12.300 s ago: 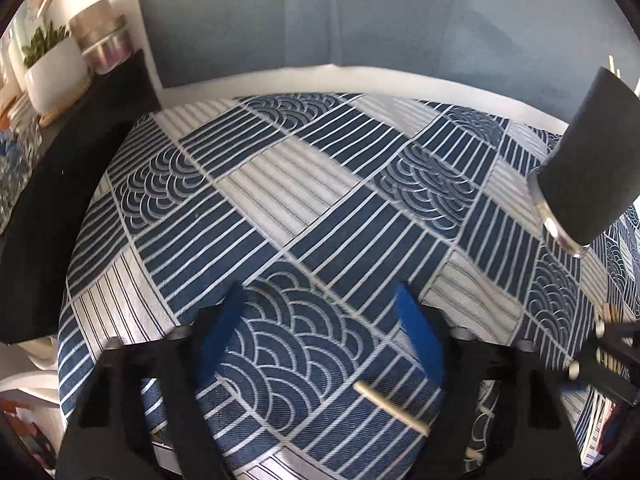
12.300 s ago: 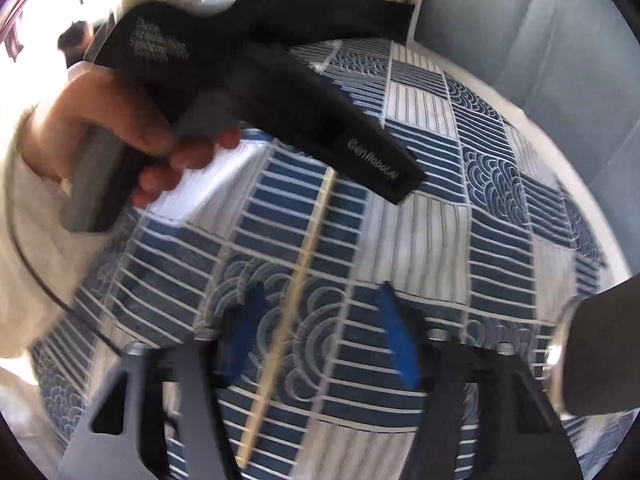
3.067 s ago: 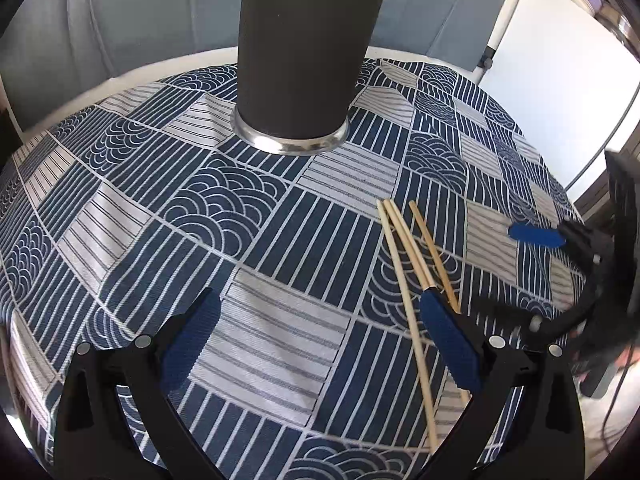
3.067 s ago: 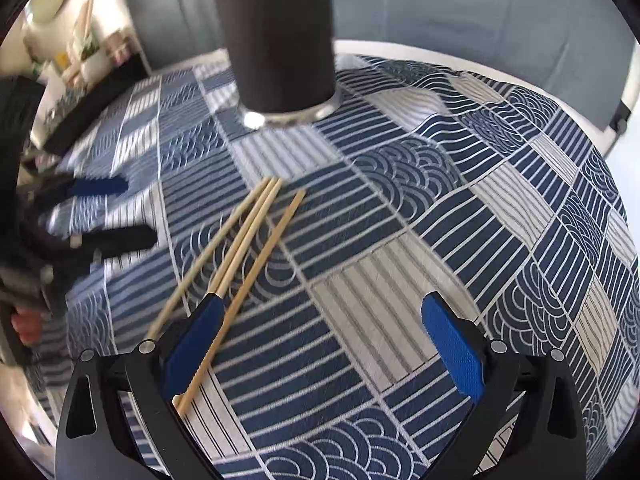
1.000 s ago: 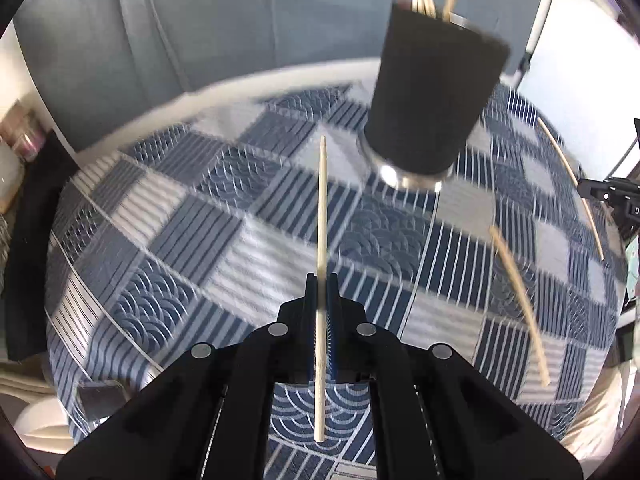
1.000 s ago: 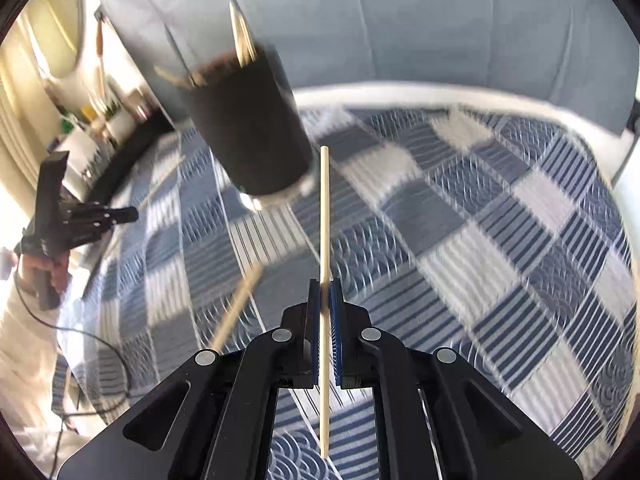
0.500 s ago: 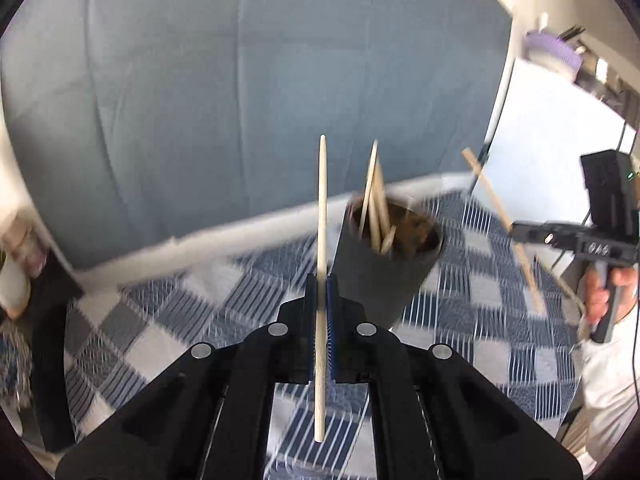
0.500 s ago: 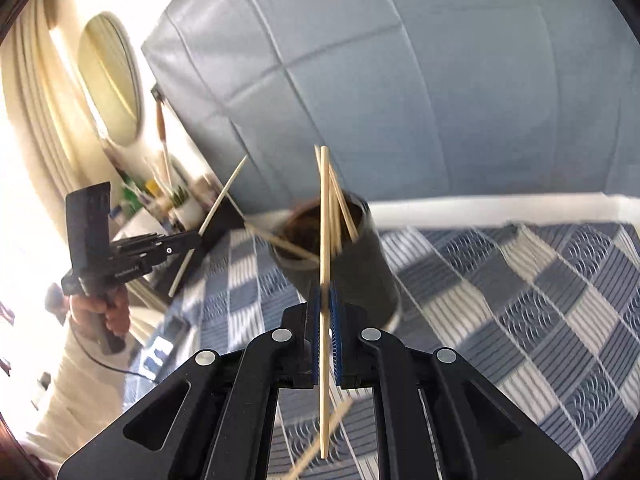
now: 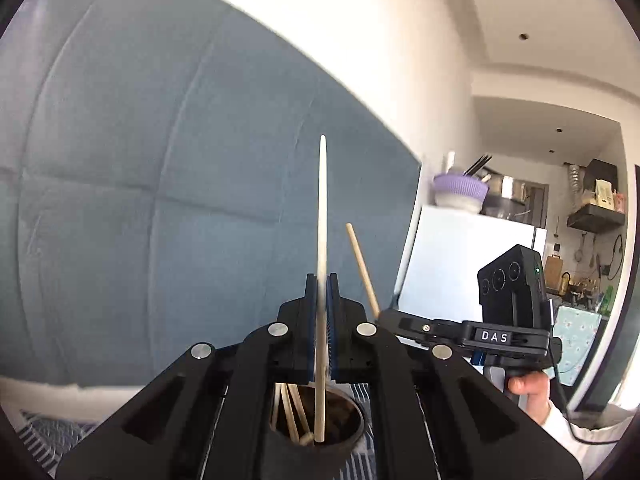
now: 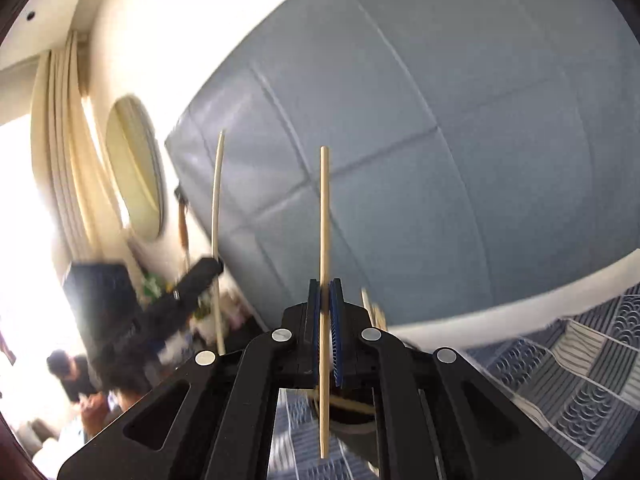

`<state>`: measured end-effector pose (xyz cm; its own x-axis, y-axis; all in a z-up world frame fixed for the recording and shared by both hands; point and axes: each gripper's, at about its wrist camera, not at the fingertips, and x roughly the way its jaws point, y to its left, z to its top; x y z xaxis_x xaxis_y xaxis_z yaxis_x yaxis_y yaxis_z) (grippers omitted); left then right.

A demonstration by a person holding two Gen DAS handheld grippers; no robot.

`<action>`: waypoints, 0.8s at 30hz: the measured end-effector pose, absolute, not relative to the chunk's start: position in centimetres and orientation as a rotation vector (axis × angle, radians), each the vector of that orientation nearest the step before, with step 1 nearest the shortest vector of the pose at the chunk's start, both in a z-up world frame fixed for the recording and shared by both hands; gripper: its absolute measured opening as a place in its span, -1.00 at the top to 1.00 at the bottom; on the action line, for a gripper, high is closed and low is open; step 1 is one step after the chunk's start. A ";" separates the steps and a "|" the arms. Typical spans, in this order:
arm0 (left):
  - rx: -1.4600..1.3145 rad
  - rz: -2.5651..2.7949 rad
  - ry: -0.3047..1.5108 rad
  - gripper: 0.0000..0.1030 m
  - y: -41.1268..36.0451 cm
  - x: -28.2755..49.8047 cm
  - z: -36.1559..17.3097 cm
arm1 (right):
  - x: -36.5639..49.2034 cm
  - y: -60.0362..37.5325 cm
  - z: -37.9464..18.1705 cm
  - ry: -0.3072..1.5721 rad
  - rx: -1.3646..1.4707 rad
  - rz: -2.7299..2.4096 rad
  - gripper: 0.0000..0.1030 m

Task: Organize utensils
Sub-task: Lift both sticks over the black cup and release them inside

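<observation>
On the left, the left gripper (image 9: 322, 316) has its jaws clamped on a pale chopstick (image 9: 322, 216), held nearly upright. Its lower tip hangs just inside the mouth of the dark holder cup (image 9: 352, 438) on the tabletop, where several other chopsticks (image 9: 289, 404) already lean. This one looks ready to go in. The sensible way, I think, is to bring it a little lower, keeping it vertical so the tip clears the sticks inside, and only then part the jaws, so it slides down rather than bouncing off the rim.

Further right, the right gripper (image 10: 325, 316) has its jaws shut on a tan chopstick (image 10: 324, 216), also upright. In the right wrist view its lower end hangs beside the cup's edge (image 10: 352, 428), over the blue patterned cloth (image 10: 580, 380); I cannot tell whether it is above the opening yet. That hand should probably wait or shift sideways toward the mouth, because the two grippers are close together over one small opening and could knock each other or tip the cup. From the left wrist view, the right gripper's body (image 9: 508, 300) and its stick (image 9: 362, 268) tilt in just beside the left jaws, so taking turns seems safest.
</observation>
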<state>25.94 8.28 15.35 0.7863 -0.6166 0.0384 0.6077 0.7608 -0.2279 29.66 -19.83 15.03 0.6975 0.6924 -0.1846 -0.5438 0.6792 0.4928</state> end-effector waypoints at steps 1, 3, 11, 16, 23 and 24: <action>-0.248 -0.692 0.009 0.91 8.2 26.3 14.8 | 30.0 -19.7 14.9 0.354 0.447 0.713 0.90; -0.269 -0.692 -0.028 0.91 7.6 26.6 13.9 | 30.2 -19.3 14.6 0.292 0.476 0.719 0.90; -0.322 -0.686 -0.063 0.91 4.6 28.6 10.3 | 29.3 -18.4 11.7 0.019 0.404 0.568 0.90; -0.311 -0.670 -0.064 0.91 3.2 28.8 8.3 | 31.3 -18.9 9.2 0.090 0.407 0.584 0.90; -0.363 -0.661 -0.034 0.34 4.3 29.6 7.1 | 31.1 -19.7 9.0 0.061 0.437 0.585 0.82; -0.383 -0.661 -0.031 -0.11 4.7 29.8 7.3 | 30.9 -19.9 9.2 0.046 0.444 0.568 0.68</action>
<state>29.76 4.72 7.30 0.7917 -0.5927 0.1482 0.6039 0.7224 -0.3368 30.91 -19.94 9.17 0.8447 0.5296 0.0782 -0.5098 0.7512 0.4193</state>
